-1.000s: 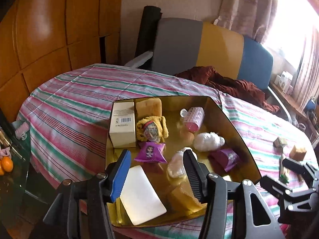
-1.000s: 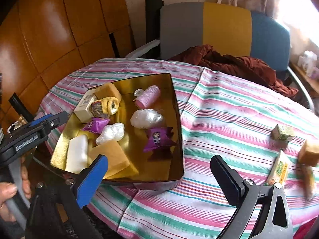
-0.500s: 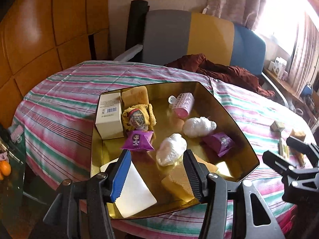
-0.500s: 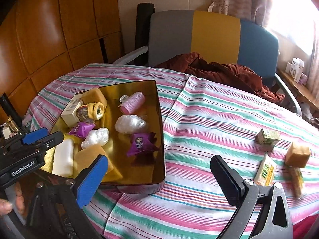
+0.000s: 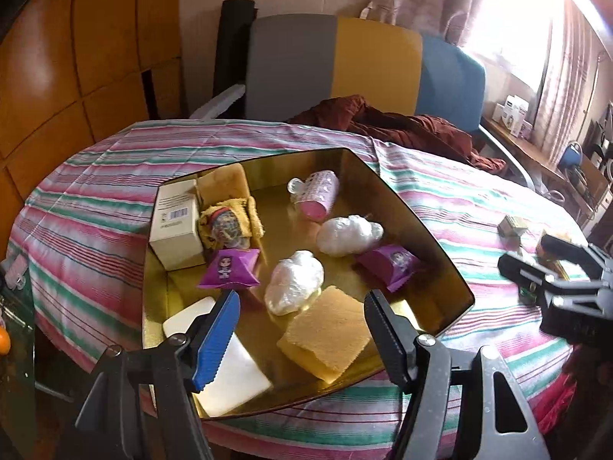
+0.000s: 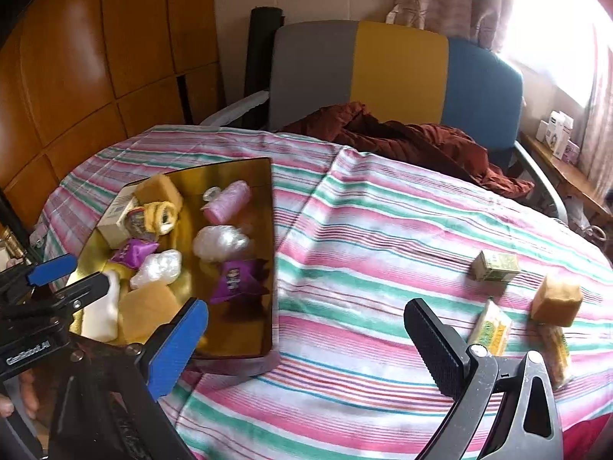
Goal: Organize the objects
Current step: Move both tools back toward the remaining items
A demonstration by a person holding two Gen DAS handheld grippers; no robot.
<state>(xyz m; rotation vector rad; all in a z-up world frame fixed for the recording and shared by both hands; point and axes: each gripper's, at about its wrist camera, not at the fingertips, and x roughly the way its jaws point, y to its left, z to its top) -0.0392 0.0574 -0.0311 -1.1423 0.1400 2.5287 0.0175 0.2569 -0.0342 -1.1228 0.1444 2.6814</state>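
A gold tray (image 5: 421,230) (image 6: 268,199) sits on the striped tablecloth and holds a white box (image 5: 174,222), yellow sponges (image 5: 325,333), two purple packets (image 5: 230,268), two white wrapped lumps (image 5: 348,230), a pink roll (image 5: 320,193) and a white bar (image 5: 226,364). My left gripper (image 5: 300,337) is open and empty above the tray's near edge. My right gripper (image 6: 306,341) is open and empty over the cloth right of the tray. A small green box (image 6: 494,266), a tan cube (image 6: 557,299) and a yellow packet (image 6: 492,327) lie loose to the right.
A grey, yellow and blue chair (image 6: 398,73) with a dark red cloth (image 6: 402,138) stands behind the table. Wooden panels (image 5: 76,57) line the left wall. A bright window with curtains (image 5: 536,30) is at the right, above a shelf with small boxes.
Both grippers have drawn back and shifted, so the tray sits farther out in each view. The left gripper's jaws have opened wider. Nothing was picked up.
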